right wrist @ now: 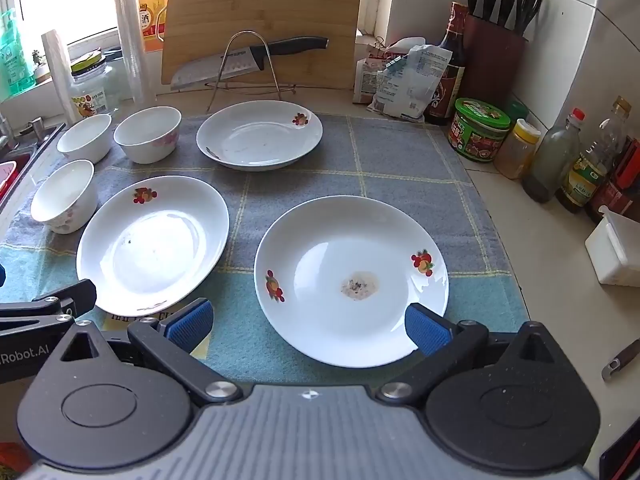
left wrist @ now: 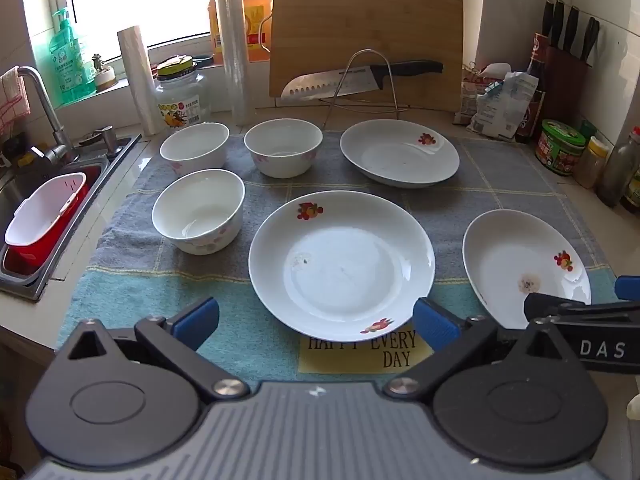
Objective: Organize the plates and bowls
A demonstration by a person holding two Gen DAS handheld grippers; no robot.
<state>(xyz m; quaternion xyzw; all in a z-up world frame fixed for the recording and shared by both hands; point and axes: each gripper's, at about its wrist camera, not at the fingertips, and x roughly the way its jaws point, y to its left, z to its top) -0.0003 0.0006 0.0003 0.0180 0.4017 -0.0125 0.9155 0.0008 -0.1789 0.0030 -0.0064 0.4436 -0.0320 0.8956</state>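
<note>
Three white plates with red fruit prints lie on a grey and blue checked cloth (left wrist: 500, 196): a near middle plate (left wrist: 341, 264) (right wrist: 152, 242), a near right plate (left wrist: 524, 268) (right wrist: 351, 280) with a brown stain, and a far plate (left wrist: 399, 153) (right wrist: 259, 134). Three white bowls stand upright at the left: a near bowl (left wrist: 199, 211) (right wrist: 64, 196) and two far bowls (left wrist: 195, 148) (left wrist: 283, 147). My left gripper (left wrist: 316, 322) hangs open above the middle plate's near rim. My right gripper (right wrist: 308, 326) is open over the stained plate's near rim. Nothing sits between either pair of fingers.
A sink (left wrist: 24, 216) with a red and white basket lies left. A wire rack (left wrist: 362, 88), knife and wooden cutting board (left wrist: 364, 36) stand behind the cloth. Jars and bottles (right wrist: 568, 160) line the right wall. A white box (right wrist: 614, 252) sits on the counter at right.
</note>
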